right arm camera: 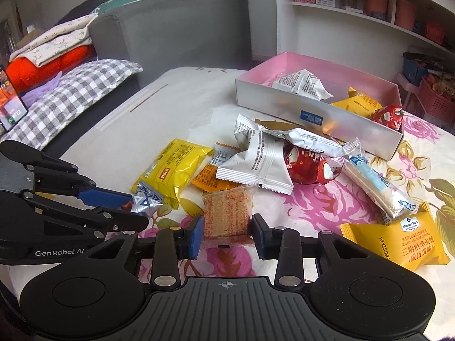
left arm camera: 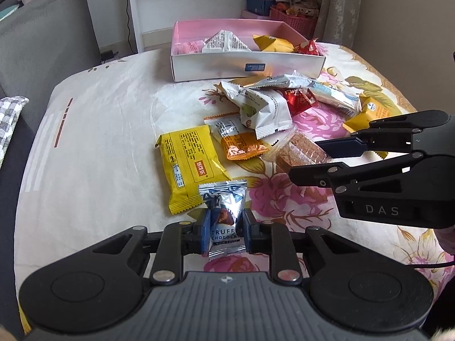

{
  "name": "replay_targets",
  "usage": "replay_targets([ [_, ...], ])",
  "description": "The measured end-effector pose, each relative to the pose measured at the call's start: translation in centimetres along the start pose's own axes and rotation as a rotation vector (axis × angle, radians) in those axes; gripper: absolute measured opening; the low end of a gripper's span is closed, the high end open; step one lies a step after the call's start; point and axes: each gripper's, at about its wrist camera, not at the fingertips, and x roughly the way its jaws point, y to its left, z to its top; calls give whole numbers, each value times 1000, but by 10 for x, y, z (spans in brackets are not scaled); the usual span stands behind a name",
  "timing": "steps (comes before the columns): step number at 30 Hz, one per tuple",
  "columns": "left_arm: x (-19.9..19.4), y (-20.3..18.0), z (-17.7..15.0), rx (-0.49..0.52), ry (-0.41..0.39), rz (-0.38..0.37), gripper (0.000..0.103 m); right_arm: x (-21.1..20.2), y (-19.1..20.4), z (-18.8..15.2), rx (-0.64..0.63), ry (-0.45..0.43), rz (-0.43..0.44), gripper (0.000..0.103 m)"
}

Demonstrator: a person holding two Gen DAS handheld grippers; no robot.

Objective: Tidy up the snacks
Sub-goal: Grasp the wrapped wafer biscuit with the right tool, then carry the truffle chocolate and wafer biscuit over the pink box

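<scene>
My left gripper (left arm camera: 226,226) is shut on a silver truffle chocolate packet (left arm camera: 224,216), low over the flowered cloth; it also shows in the right wrist view (right arm camera: 149,200). My right gripper (right arm camera: 227,234) is open, its jaws on either side of a clear-wrapped brown wafer (right arm camera: 227,213), also seen in the left wrist view (left arm camera: 301,150). Loose snacks lie in a pile: a yellow packet (left arm camera: 189,166), an orange packet (left arm camera: 241,146), white packets (left arm camera: 264,108), a red sweet (right arm camera: 310,164). The pink-lined box (left arm camera: 247,66) stands behind with several snacks inside.
A yellow waffle sandwich packet (right arm camera: 398,241) lies at the right. A grey sofa (right arm camera: 170,28) with a checked cushion (right arm camera: 79,91) stands left of the table. White shelves (right arm camera: 355,14) and pink baskets (left arm camera: 293,17) are behind the box.
</scene>
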Motion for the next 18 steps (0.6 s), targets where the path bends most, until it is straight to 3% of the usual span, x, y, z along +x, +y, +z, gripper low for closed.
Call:
replay_targets([
  [10, -13, -3, 14, -8, -60, 6, 21, -19, -3, 12, 34, -31, 11, 36],
  [18, -21, -1, 33, -38, -132, 31, 21, -34, -20, 34, 82, -104, 6, 36],
])
